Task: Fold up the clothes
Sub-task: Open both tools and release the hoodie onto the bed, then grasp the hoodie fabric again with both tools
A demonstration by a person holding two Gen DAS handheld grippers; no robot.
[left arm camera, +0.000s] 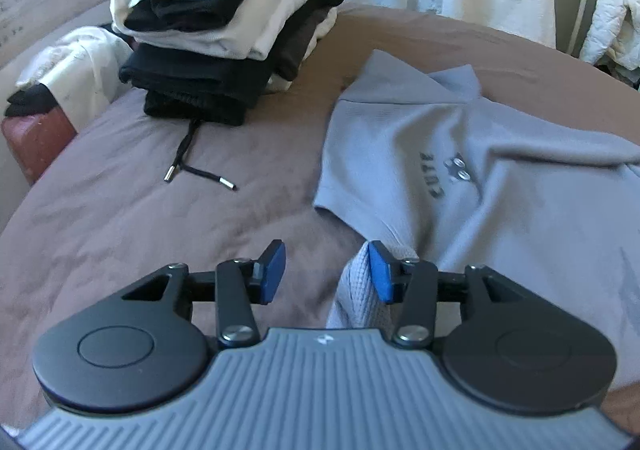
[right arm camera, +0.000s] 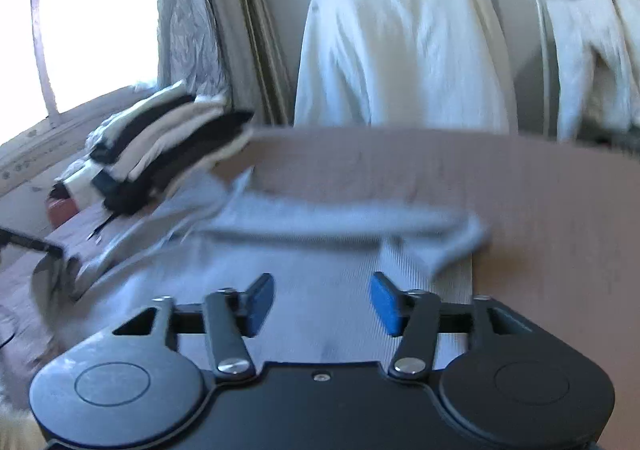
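A grey-blue T-shirt [left arm camera: 460, 178] with a dark print lies spread on the brown bed cover [left arm camera: 140, 230]. My left gripper [left arm camera: 326, 254] hovers at the shirt's near left edge with its blue pads apart. A raised fold of the shirt's ribbed cloth [left arm camera: 352, 290] rests against the right pad only, so nothing is pinched. In the blurred right wrist view, the same shirt [right arm camera: 320, 218] lies below my right gripper [right arm camera: 322, 286], whose jaws stand wide with only cloth beneath them. A folded strip of the shirt crosses just ahead of it.
A tall stack of folded black and white clothes [left arm camera: 232, 26] stands at the back left, also visible as the stack [right arm camera: 160, 146]. A black drawstring [left arm camera: 188, 166] trails from it. White garments [right arm camera: 400, 50] hang behind the bed. A bright window [right arm camera: 92, 30] is at far left.
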